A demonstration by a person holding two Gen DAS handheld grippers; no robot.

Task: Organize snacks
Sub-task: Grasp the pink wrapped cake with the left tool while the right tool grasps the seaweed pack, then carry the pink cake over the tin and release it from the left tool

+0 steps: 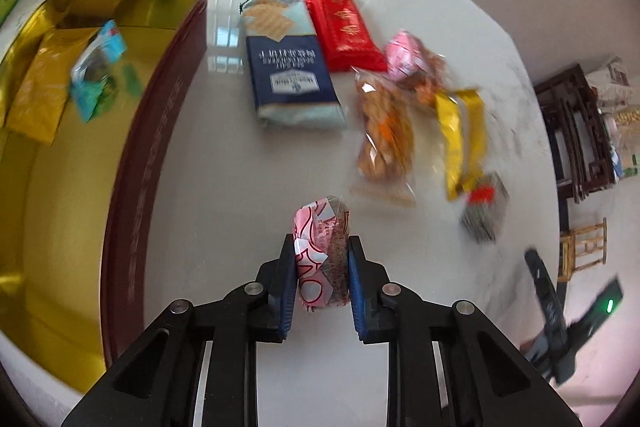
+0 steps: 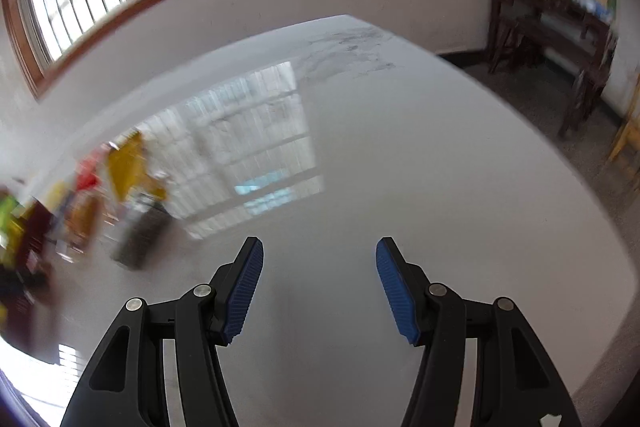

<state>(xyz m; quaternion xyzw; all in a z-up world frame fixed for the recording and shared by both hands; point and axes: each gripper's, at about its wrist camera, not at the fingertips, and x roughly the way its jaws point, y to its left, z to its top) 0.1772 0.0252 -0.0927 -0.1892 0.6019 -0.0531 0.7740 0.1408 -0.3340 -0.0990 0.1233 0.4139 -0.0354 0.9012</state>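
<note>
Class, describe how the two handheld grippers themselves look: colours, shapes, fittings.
Both the left gripper and the right gripper have glossy black angular linkage arms with triangular cut-outs, round silver pivot pins, and ribbed blue finger pads. No cables or sleeves show.

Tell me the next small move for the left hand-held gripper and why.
Probably carry it left, over the tin's rim, then release. The left hand-held gripper is shut on the pink-wrapped snack, held above the white table. The gold-lined tin sits open just to the left, with a yellow packet and a teal snack already inside.
</note>
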